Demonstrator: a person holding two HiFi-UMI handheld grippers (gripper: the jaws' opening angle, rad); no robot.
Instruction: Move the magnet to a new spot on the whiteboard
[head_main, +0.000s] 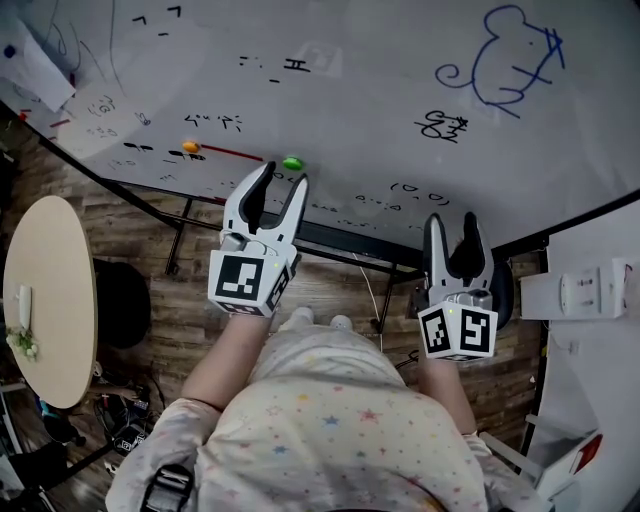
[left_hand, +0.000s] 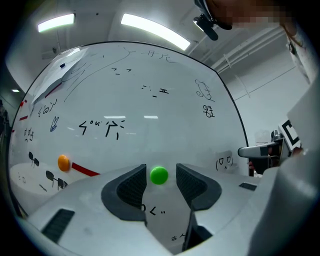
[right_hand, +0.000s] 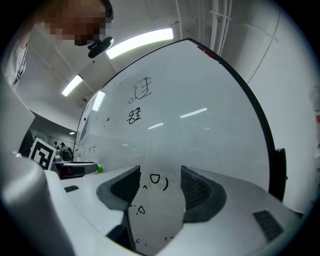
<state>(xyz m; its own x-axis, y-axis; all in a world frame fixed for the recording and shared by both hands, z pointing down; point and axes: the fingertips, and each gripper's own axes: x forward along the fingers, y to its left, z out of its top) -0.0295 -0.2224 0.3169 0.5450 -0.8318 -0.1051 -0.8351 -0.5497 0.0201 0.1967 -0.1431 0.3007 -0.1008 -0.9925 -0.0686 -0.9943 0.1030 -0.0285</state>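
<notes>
- Whiteboard (head_main: 350, 90) fills the upper part of the head view, marked with black scribbles and a blue doodle at upper right.
- Green magnet (left_hand: 159, 175) sticks to the board low and left of centre, to the right of an orange magnet (head_main: 190, 147) that sits at the end of a red line (head_main: 232, 153).
- Left gripper (head_main: 285, 176) points at the board with its jaws released. In its own view the green magnet shows in the gap at the tips, with space on both sides.
- Right gripper (head_main: 452, 222) hangs lower right, jaws apart and holding nothing; only board and scribbles show between them.
- Round table (head_main: 50, 290) stands at the left edge.
</notes>
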